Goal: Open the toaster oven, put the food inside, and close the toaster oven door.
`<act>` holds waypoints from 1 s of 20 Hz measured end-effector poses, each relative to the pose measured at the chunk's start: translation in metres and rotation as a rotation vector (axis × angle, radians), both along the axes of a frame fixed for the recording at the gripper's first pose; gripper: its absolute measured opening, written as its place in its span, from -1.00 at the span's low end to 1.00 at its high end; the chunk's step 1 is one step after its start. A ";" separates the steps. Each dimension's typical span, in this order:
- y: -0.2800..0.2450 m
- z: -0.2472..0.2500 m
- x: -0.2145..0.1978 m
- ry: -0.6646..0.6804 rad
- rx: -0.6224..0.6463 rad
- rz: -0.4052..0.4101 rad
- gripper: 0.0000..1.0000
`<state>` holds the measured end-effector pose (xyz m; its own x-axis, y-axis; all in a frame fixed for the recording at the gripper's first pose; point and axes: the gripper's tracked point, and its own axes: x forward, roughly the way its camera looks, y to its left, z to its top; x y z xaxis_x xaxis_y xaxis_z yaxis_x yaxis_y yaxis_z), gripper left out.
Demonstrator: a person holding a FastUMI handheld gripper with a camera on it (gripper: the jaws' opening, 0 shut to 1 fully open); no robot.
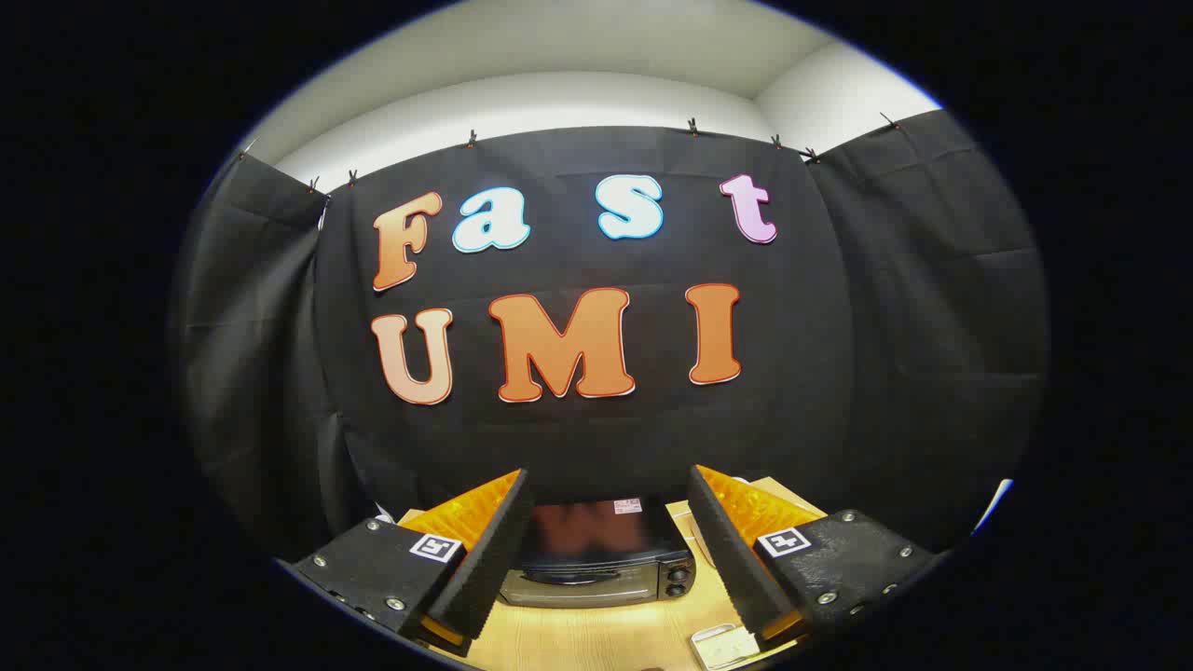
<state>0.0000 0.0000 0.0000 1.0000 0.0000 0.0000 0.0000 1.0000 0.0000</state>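
A dark toaster oven (596,559) sits on the light wooden table (596,638), seen from above and between my fingers. Its glass door with a handle faces me and looks closed; two knobs (678,581) are on its right side. My gripper (608,550) hovers high above the table, open, with nothing between its fingers. A small pale item (725,645) lies on the table near the right finger; I cannot tell whether it is the food.
The booth's black cloth wall (596,429) rises right behind the oven. A pale object (692,531) lies on the table just right of the oven, partly hidden by the right finger. White wall and ceiling show above the cloth.
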 end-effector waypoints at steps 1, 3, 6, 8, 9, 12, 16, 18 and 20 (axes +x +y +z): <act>0.002 0.000 0.001 0.004 -0.007 -0.003 0.99; 0.006 0.002 0.000 0.009 -0.010 0.001 0.99; 0.012 0.009 -0.001 0.003 0.011 0.008 0.99; 0.014 0.012 -0.001 -0.011 0.011 0.006 0.99; 0.013 0.013 -0.002 -0.013 0.006 0.001 0.99; 0.013 0.012 -0.002 -0.005 -0.006 -0.001 0.99; 0.014 0.008 -0.001 0.005 -0.008 0.008 0.99; 0.016 0.004 0.001 0.014 -0.003 0.014 0.99; 0.021 -0.006 0.003 0.034 0.000 0.026 0.99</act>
<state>0.0025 0.0215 -0.0060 0.9991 0.0257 -0.0338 -0.0257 0.9997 0.0007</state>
